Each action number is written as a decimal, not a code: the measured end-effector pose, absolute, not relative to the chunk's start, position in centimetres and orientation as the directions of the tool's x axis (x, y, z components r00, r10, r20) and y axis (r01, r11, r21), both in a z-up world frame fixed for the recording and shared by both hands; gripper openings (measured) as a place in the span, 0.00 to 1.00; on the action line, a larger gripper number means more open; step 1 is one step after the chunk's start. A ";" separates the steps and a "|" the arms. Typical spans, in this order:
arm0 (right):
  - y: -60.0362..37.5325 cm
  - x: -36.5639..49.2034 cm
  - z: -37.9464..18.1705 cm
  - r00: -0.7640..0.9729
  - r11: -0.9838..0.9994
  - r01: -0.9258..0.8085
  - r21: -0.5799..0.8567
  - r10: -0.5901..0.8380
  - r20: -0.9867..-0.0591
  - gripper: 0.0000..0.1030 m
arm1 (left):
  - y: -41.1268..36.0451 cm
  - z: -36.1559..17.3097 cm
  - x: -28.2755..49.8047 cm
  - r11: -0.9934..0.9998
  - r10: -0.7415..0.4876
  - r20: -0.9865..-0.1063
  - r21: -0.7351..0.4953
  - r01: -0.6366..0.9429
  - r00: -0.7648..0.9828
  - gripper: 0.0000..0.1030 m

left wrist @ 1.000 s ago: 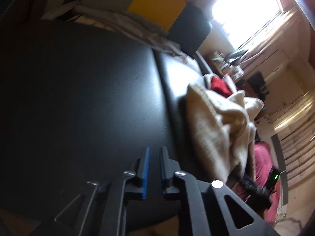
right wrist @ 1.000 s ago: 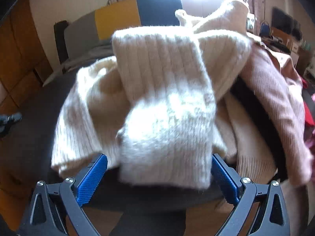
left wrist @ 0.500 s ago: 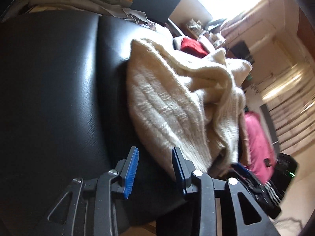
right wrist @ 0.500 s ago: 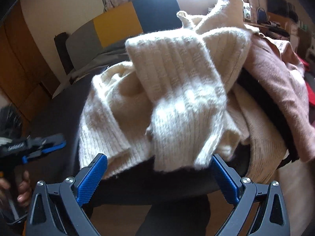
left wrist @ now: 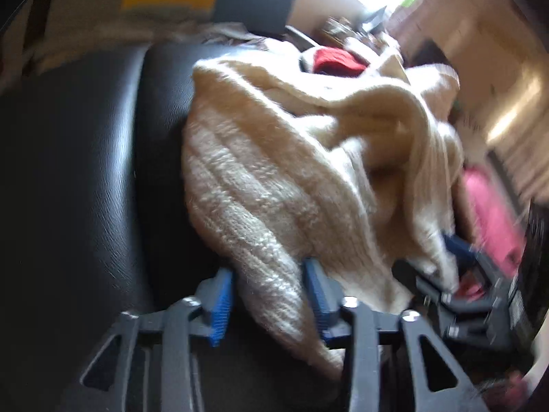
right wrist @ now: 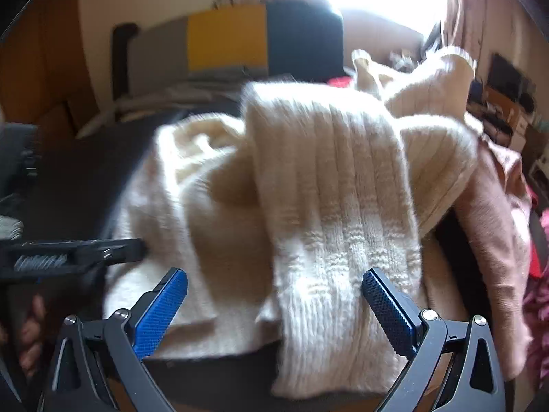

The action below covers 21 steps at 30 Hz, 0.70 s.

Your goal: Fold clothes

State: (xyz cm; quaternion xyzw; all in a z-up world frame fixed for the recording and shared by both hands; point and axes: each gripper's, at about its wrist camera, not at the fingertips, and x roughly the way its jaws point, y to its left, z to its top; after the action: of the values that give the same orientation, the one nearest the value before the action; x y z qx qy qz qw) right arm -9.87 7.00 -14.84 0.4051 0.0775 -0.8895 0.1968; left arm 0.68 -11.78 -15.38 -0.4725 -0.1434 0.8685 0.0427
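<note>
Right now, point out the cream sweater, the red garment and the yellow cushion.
cream sweater (left wrist: 260, 206), left wrist view, ribbed panel.
red garment (left wrist: 338, 61), left wrist view, visible top.
yellow cushion (right wrist: 226, 39), right wrist view, front face.

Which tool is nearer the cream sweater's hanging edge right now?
Left. The left tool has a fold of the cream sweater between its fingers, its jaws just closing. The right tool straddles a ribbed sleeve with open jaws, pads apart from the knit.

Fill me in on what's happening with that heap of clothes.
A person with a gripper in each hand is starting on a cream knit sweater heaped on a black cushion. The left gripper has just been closing, with the sweater's near edge between its jaws. The right gripper is wide open around a hanging ribbed part. A pink sweater lies beside it. Nothing is folded yet.
</note>
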 end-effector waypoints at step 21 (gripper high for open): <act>4.6 -4.9 -17.6 -0.666 -0.902 0.422 -0.095 -0.237 -0.707 1.00 | -22.4 -15.7 12.4 -0.907 0.140 -0.826 -0.328 0.263 -0.546 0.00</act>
State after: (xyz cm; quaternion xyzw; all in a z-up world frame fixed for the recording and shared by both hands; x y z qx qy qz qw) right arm -4.94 4.57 -17.58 0.3657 0.1263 -0.9039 0.1823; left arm 12.42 -22.39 -15.72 -0.4749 -0.2123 0.8533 -0.0363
